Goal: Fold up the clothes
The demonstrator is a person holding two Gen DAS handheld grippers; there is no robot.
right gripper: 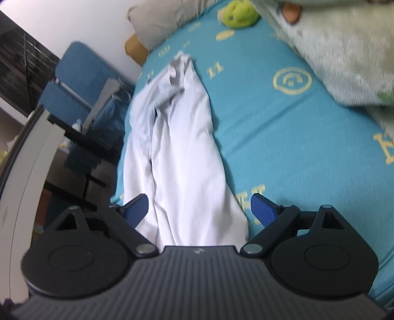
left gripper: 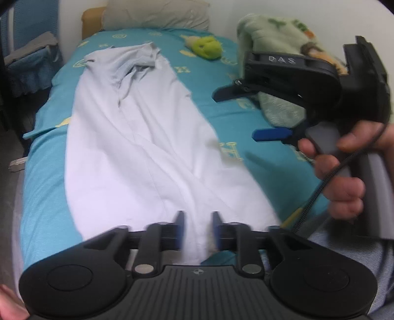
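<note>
Small bedroom: a bed with a teal sheet printed with yellow letters and smiley faces, pushed up against a white wall. Starting at the left gripper, its blue fingers are partway apart, with a strip of the white garment showing in the gap; the pads don't look like they're pressing on it, though that part is blurry. The right gripper has its fingers spread wide, hovering over the near end of the same garment with nothing pinched. In the left wrist view you can see the person's hand wrapped around that gripper's grey handle.

The garment lies lengthwise down the bed in a long folded strip, its grey collar bunched up at the far end. Beyond it sits a yellow-green plush toy, and a beige pillow is at the head of the bed. A fuzzy pale green blanket is heaped along the wall side. Off the other side stands a blue folding chair with some cloth draped on it.
</note>
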